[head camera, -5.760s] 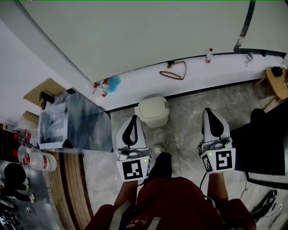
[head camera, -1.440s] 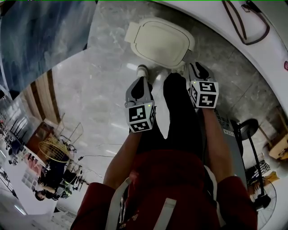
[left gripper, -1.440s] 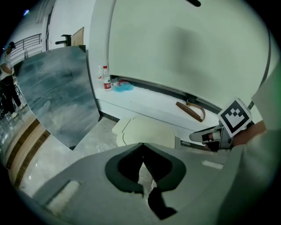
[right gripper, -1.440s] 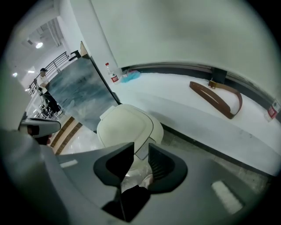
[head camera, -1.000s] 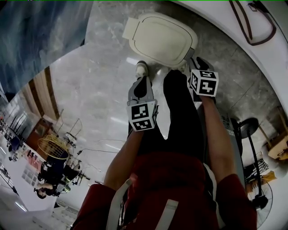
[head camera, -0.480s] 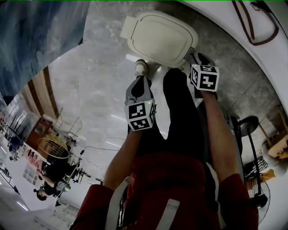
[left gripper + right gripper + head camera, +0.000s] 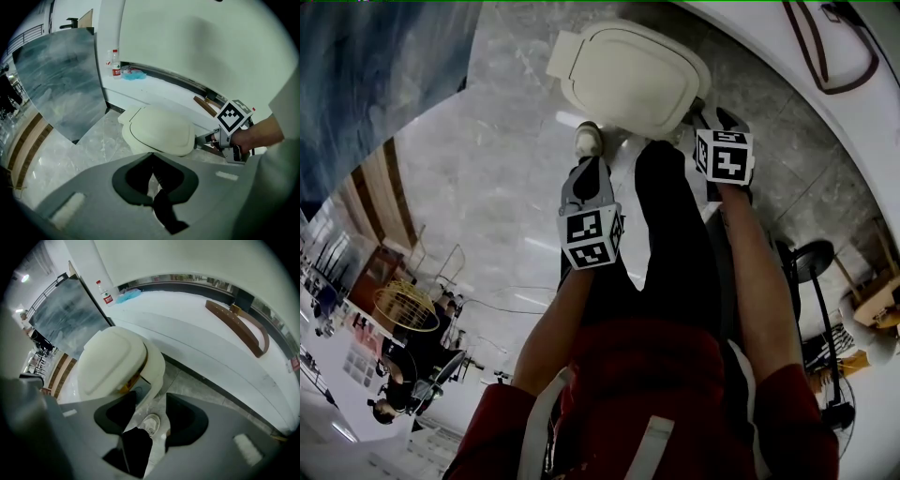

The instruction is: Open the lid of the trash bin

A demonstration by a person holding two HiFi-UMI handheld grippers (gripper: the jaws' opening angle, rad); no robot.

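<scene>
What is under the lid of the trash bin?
In the right gripper view, only a narrow gap with a yellowish strip shows under the edge of the lid. The lid covers the rest, so the inside of the trash bin cannot be seen.

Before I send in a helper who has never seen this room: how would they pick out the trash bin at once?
Find the long white ledge along the wall; on the grey marble floor right in front of it stands the trash bin. It is the only cream-coloured thing there, squat with a rounded lid, unlike the bottle and brown strap up on the ledge.
</scene>
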